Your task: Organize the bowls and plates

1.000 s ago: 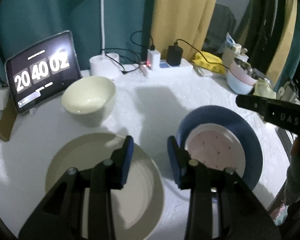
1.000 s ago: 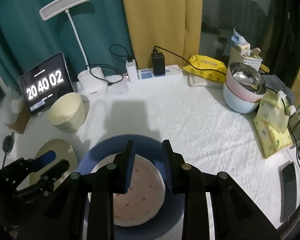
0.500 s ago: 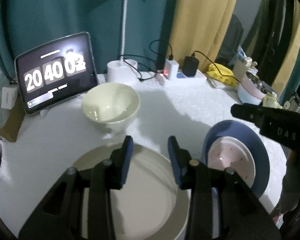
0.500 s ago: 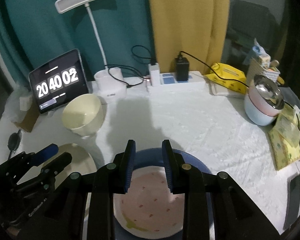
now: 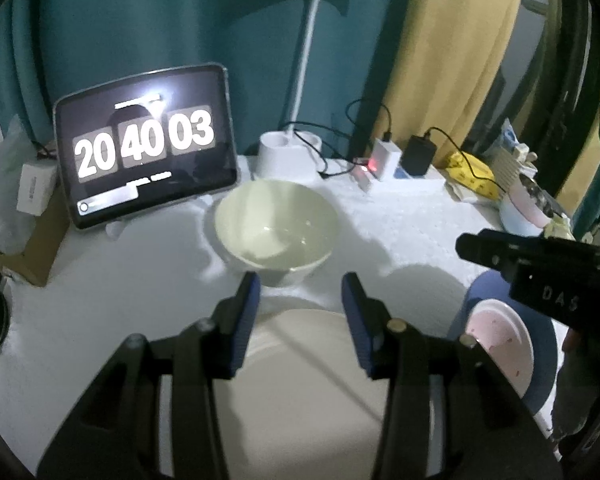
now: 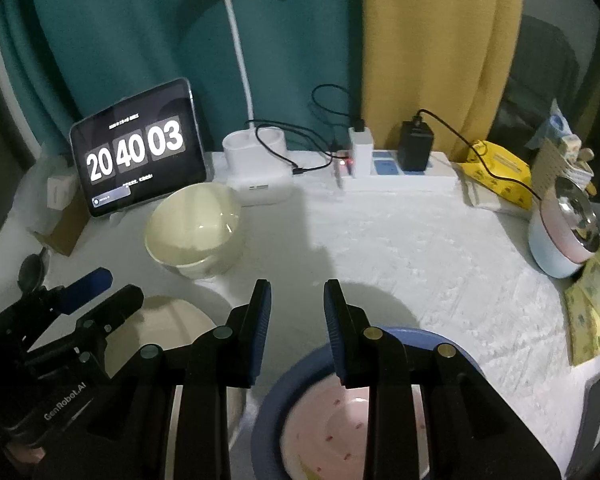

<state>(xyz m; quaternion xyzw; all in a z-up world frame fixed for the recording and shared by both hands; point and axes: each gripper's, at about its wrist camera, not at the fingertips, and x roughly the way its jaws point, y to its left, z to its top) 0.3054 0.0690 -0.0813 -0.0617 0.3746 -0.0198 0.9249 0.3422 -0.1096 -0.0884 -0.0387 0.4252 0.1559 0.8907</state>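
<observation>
The left gripper [image 5: 300, 284] hovers above the table [image 5: 400, 224] with its jaws opening; nothing is between the blue pads [image 5: 249, 300], and they touch nothing. Its tips point toward the near wall of the cream bowl [image 5: 275, 232], which stands upright in front of the tablet clock [image 5: 146, 144]. Beneath the gripper body lies the cream plate [image 5: 300, 380], flat on the white cloth.

The right gripper [image 6: 294, 300] is also empty, its jaws parted by a narrow gap (no contact with any dish is visible). Below it sits the blue plate [image 6: 300, 372], with the pink plate [image 6: 328, 416] stacked inside it. The two plate positions lie side by side, cream to the left, blue to the right.

At the far right edge stands a stack of pale bowls [image 6: 556, 240] with a metal bowl [image 6: 576, 208] on top, well apart from both grippers. A desk lamp [image 6: 256, 172] and a power strip [image 6: 400, 178] line the back edge.
</observation>
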